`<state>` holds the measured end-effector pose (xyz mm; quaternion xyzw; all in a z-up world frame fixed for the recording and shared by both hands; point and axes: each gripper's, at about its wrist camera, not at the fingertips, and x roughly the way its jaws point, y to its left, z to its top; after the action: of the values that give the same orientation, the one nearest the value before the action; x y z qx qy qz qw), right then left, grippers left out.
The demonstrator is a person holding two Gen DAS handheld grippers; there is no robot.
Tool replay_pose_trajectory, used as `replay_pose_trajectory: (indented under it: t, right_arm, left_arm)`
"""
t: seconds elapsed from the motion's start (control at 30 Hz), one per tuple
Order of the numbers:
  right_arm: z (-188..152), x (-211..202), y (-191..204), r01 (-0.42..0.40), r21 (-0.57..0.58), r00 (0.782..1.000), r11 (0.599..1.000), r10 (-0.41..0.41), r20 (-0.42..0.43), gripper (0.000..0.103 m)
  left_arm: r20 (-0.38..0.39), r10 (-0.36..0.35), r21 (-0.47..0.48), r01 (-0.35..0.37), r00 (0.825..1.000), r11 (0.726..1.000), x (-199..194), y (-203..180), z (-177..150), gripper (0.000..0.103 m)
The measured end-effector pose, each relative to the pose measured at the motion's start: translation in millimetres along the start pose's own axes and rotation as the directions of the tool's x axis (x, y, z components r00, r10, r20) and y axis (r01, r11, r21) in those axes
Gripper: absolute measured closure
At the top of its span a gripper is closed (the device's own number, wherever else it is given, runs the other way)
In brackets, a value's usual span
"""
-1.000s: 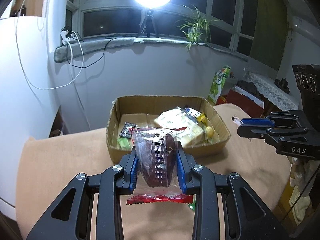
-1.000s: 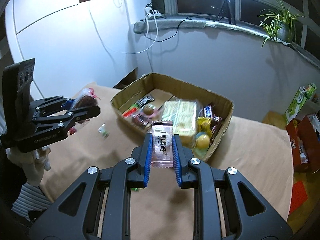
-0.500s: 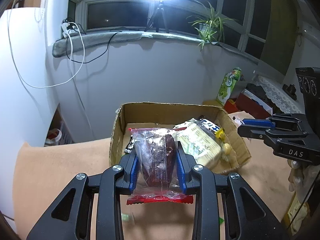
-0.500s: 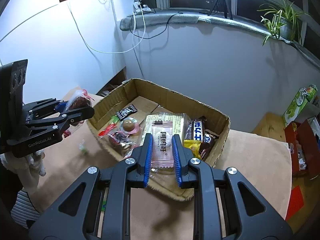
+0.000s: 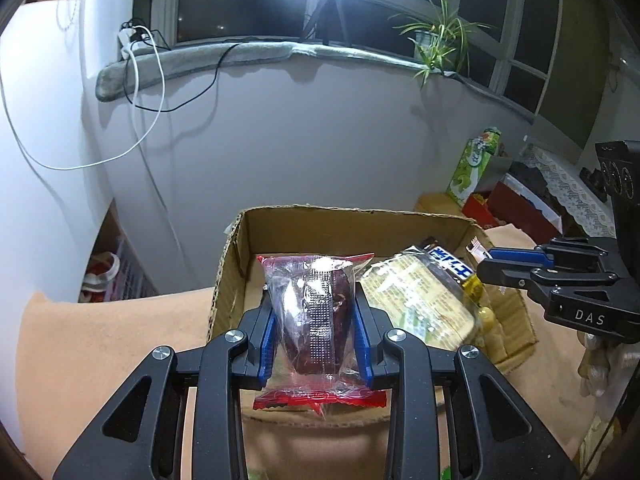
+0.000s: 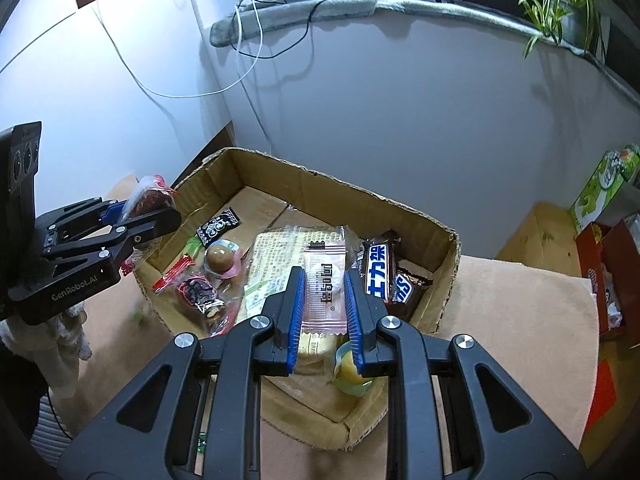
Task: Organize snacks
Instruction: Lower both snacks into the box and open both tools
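Note:
An open cardboard box (image 6: 360,196) holds several snacks: a large yellow cracker pack (image 6: 276,256), dark chocolate bars (image 6: 380,272), a round brown sweet (image 6: 219,258). My left gripper (image 5: 316,312) is shut on a clear red-edged packet with a dark red snack (image 5: 312,308), held over the box's near left edge (image 5: 224,280). My right gripper (image 6: 323,304) is shut on a pink wrapped snack (image 6: 324,284), held above the box's near side. The left gripper also shows in the right wrist view (image 6: 132,216); the right gripper also shows in the left wrist view (image 5: 508,260).
The box stands on a table with a tan cloth (image 6: 512,320). A white wall (image 5: 320,140) rises behind it, with a cabinet (image 6: 80,100) to the left. A green carton (image 5: 474,164) and red boxes (image 6: 608,264) stand at the right.
Both grippers have moved forward toward the box with their snacks; they now hang over its near edge, and the box fills more of each view.

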<state>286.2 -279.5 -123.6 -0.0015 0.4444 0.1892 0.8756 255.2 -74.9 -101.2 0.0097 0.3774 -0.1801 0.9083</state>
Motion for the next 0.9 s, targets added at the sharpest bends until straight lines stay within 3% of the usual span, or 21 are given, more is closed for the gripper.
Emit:
replay_pose_trajectory:
  t: [0.27, 0.33, 0.37, 0.4, 0.5, 0.57, 0.7, 0.9]
  right_arm:
    - [-1.2, 5.4, -1.1, 0.002, -0.008, 1.000, 1.000, -0.002, -0.012, 0.081]
    - [-0.7, 4.6, 0.3, 0.011, -0.012, 1.000, 1.000, -0.011, -0.009, 0.062]
    - [-0.6, 3.4, 1.0, 0.016, -0.015, 1.000, 1.000, -0.016, -0.001, 0.048]
    - [-0.6, 1.4, 1.6, 0.019, -0.018, 1.000, 1.000, -0.019, 0.009, 0.042]
    - [0.2, -0.4, 2.5, 0.026, -0.019, 1.000, 0.999, -0.026, 0.014, 0.041]
    - [0.3, -1.4, 3.2, 0.033, -0.026, 0.999, 0.999, -0.032, 0.012, 0.039]
    - [-2.2, -4.1, 5.2, 0.046, -0.041, 0.999, 0.998, -0.046, 0.017, 0.017]
    - [-8.4, -13.2, 9.1, 0.049, -0.058, 0.999, 0.997, -0.048, 0.019, 0.017]
  left_arm:
    - [-0.012, 0.015, 0.028, -0.015, 1.000, 1.000, 5.0, -5.7, -2.9, 0.071]
    - [-0.018, 0.015, 0.032, -0.014, 1.000, 0.999, 5.7, -6.7, -3.3, 0.069]
    - [-0.018, 0.018, 0.032, -0.017, 1.000, 0.999, 5.7, -7.0, -3.3, 0.064]
    - [-0.013, 0.022, 0.032, -0.021, 1.000, 0.999, 5.1, -7.1, -3.2, 0.060]
    - [-0.007, 0.022, 0.028, -0.022, 1.000, 0.999, 3.5, -6.6, -2.1, 0.058]
    - [-0.006, 0.025, 0.029, -0.025, 1.000, 0.999, 3.0, -6.5, -1.6, 0.047]
    - [0.006, 0.030, 0.029, -0.030, 1.000, 0.999, -0.1, -6.3, -1.7, 0.044]
    - [0.013, 0.033, 0.035, -0.034, 0.999, 0.999, -4.3, -8.5, -2.7, 0.044]
